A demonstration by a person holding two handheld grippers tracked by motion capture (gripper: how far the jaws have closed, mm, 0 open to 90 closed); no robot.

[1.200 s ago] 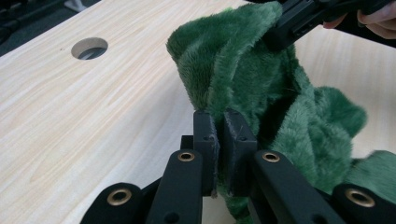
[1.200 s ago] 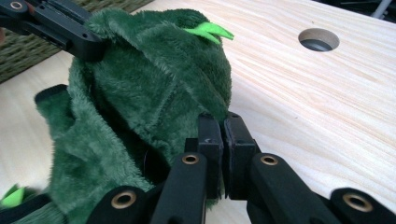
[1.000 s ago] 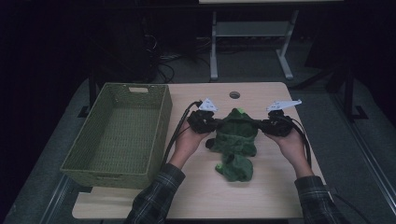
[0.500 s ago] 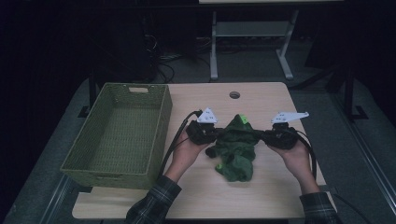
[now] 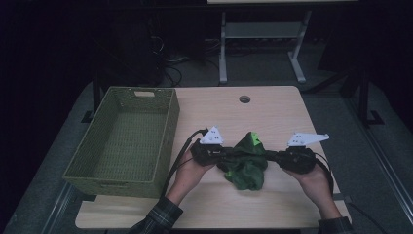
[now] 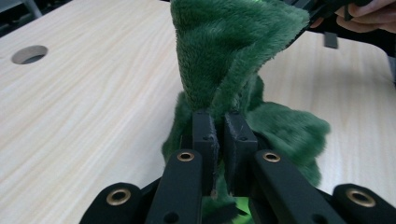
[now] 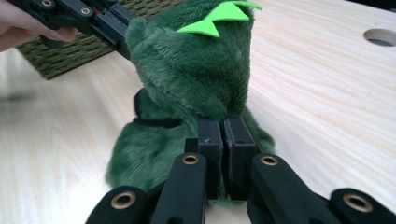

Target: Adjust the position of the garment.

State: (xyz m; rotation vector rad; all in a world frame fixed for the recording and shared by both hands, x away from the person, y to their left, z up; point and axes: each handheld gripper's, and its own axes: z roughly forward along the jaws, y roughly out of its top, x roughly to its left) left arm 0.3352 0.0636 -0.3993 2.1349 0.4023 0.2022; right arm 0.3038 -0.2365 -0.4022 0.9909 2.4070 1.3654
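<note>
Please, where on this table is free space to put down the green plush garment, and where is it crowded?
Bare tabletop lies beyond the green plush garment, around the round cable hole. A bare strip also runs along the near edge, in front of the garment. The woven basket is empty inside. It is crowded in the middle, where the left hand-held gripper and right hand-held gripper pinch the garment.

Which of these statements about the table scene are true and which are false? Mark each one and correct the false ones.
1. Both grippers are clamped on the green plush garment. True: the left gripper and the right gripper each pinch its fabric.
2. The garment lies inside the woven basket. False: it is over the table, to the right of the basket.
3. The basket holds several toys. False: nothing shows inside it.
4. The table has a round hole near its far edge. True.
5. The garment bears bright green spikes. True.
</note>
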